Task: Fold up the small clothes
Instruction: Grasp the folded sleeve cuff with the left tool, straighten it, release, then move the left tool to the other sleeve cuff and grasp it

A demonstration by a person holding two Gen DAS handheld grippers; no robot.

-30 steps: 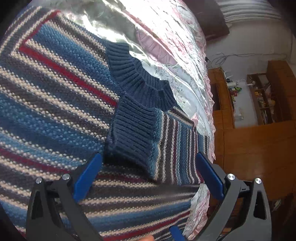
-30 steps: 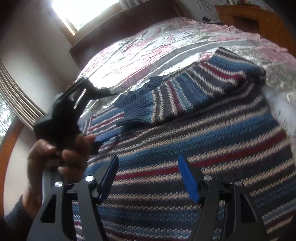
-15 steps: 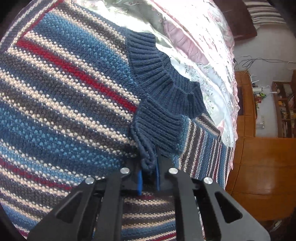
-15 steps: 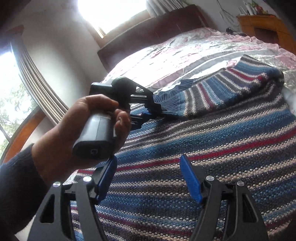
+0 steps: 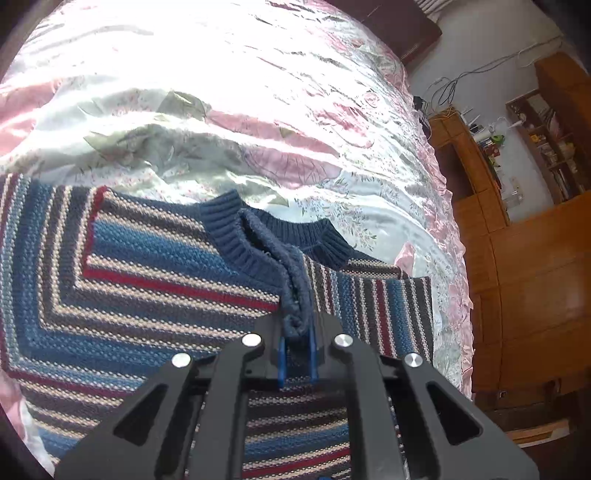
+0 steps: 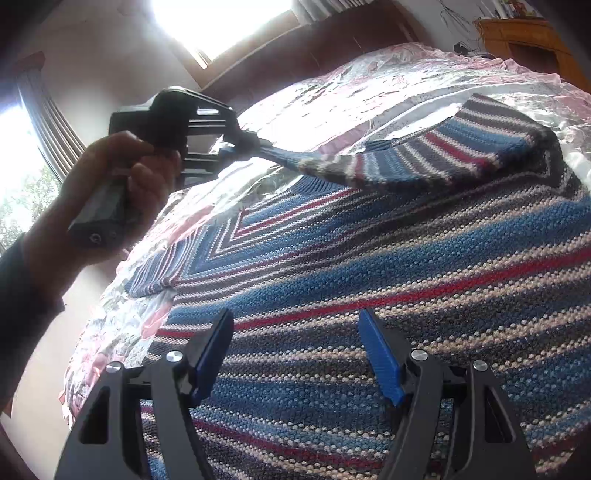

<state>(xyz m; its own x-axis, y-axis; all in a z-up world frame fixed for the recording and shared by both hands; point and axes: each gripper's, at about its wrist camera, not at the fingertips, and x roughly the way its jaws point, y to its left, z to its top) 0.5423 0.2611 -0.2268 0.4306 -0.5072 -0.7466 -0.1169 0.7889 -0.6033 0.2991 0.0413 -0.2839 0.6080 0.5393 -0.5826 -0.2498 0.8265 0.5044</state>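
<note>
On one bed, one striped sweater, cuff clamped by left hand-held gripper

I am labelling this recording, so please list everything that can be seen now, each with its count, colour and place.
sweater: one, blue, red, cream and grey stripes, flat on the bed.
sleeve cuff: one, dark blue, lifted above the sweater.
bedspread: one, shiny pink and white, under the sweater.
headboard: one, dark brown, far end of the bed.
cabinets: wooden, orange-brown, beside the bed.
window: one, bright, above the headboard.
left gripper: black, blue pads, shut on the sleeve cuff.
right gripper: open above the sweater.
hand: one, holding the left gripper.
</note>
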